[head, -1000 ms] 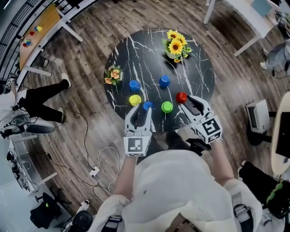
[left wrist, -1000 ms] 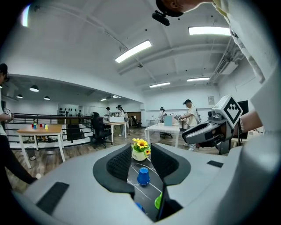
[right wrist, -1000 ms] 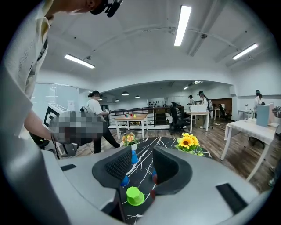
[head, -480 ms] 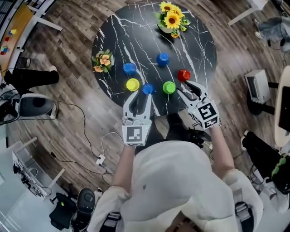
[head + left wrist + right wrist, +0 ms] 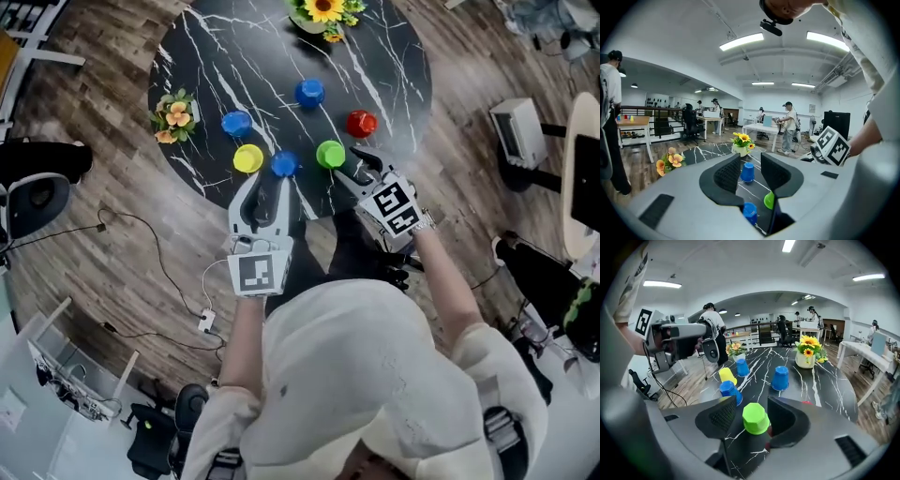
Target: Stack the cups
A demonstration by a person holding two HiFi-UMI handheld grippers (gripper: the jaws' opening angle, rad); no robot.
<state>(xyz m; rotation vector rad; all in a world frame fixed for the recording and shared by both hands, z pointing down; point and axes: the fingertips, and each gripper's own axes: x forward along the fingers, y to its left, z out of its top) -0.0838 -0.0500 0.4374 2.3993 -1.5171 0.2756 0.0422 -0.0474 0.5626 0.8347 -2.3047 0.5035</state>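
Several upturned cups stand on the round black marble table (image 5: pixel 394 56): three blue ones (image 5: pixel 235 123) (image 5: pixel 309 92) (image 5: pixel 284 164), a yellow cup (image 5: pixel 247 157), a green cup (image 5: pixel 330 154) and a red cup (image 5: pixel 361 123). My right gripper (image 5: pixel 354 167) is low over the table and its jaws have just been opening. The green cup (image 5: pixel 754 418) stands between them, with a gap on both sides. My left gripper (image 5: pixel 264 190) is open just short of the nearest blue cup (image 5: pixel 750 212), holding nothing. Another blue cup (image 5: pixel 748 172) shows farther off between its jaws.
A vase of sunflowers (image 5: pixel 323 13) stands at the table's far edge and a small orange bouquet (image 5: pixel 172 114) at its left edge. Both grippers hang over the table's near rim. Cables (image 5: pixel 178 281) and chairs sit on the wooden floor.
Both grippers have come down toward the table. The right one moved from beside the red cup to around the green cup, and its jaws stand wider. The left one closed in on the near blue cup.
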